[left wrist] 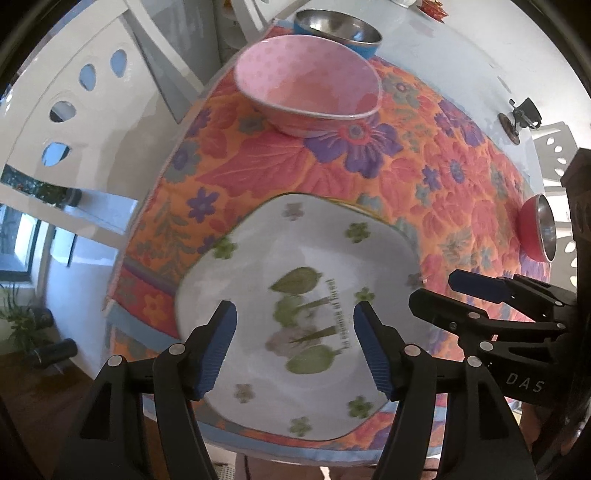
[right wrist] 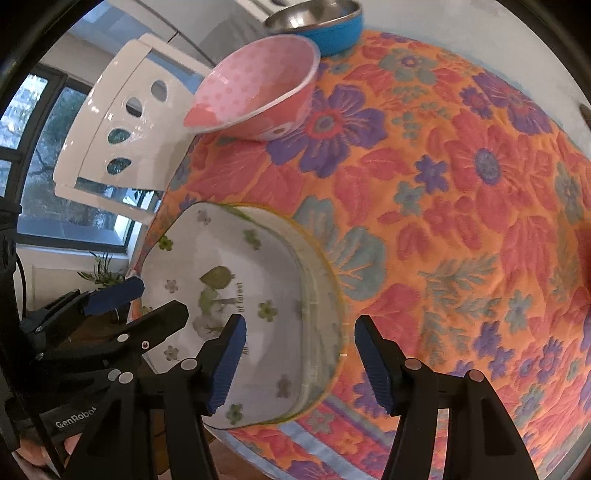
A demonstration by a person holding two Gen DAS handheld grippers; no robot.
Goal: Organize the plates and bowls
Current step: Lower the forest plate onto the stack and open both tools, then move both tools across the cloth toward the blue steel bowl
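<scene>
Two claws, left (left wrist: pixel 295 347) and right (right wrist: pixel 299 360), half-spread, empty, above square floral plate (left wrist: pixel 295 295); stacking step; next: pink bowl (left wrist: pixel 310 92) ahead.

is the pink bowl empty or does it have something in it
Empty: the pink bowl stands upright on the floral cloth, its dotted inside bare in both views.

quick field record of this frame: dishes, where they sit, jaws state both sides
surface: floral cloth on a white table
plates: white stack, near edge of the cloth
pink bowl: on the cloth, beyond the plates
blue bowl: steel inside, behind the pink bowl
red bowl: steel inside, far right in the left view
left gripper: jaws open over the plates, nothing held
right gripper: jaws open astride the stack's right rim, nothing held
</scene>
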